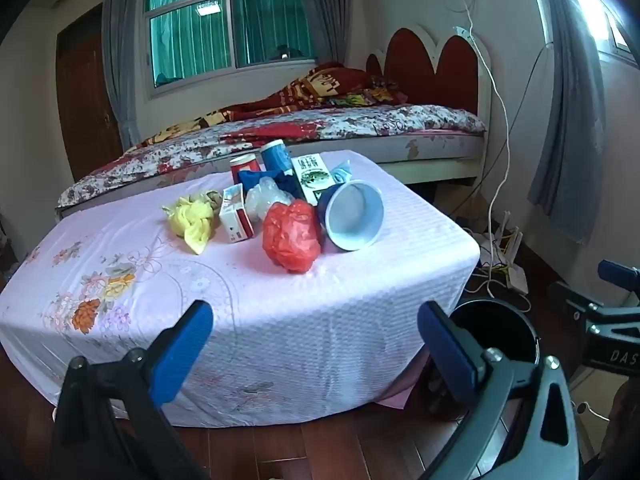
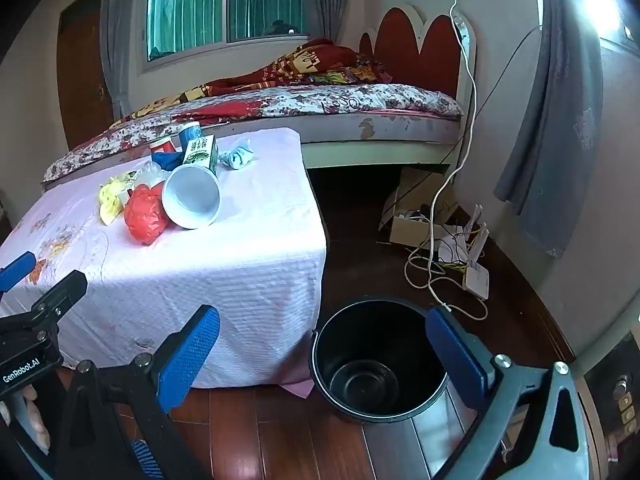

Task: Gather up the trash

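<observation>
Lying in a loose heap on the bench (image 1: 248, 280), well ahead of both tools, the trash waits untouched: a crumpled red bag (image 1: 292, 236) of thin glossy plastic nearest, a blue cup (image 1: 352, 216) tipped on its side with its pale round mouth facing the tools, a knotted yellow bag (image 1: 194, 220), a small red-and-white carton (image 1: 237, 220), a clear wad of film (image 1: 266, 196), an upright green-printed carton (image 1: 312, 178), two cans (image 1: 260, 160) behind and a pale blue scrap (image 2: 239, 155) off to the right. A white waffle-textured cloth with printed flowers drapes the bench.

Both tools tilt downward toward the bench front. The left tool (image 1: 316, 344) stands wide open, its ribbed blue pads holding nothing. The right tool (image 2: 324, 348) is likewise spread wide and empty; between and just beyond its pads sits a round black bucket (image 2: 380, 360), smooth-walled, on the reddish plank floor (image 2: 280, 432) beside the bench corner. A hand (image 2: 30, 416) grips the left tool's handle.
</observation>
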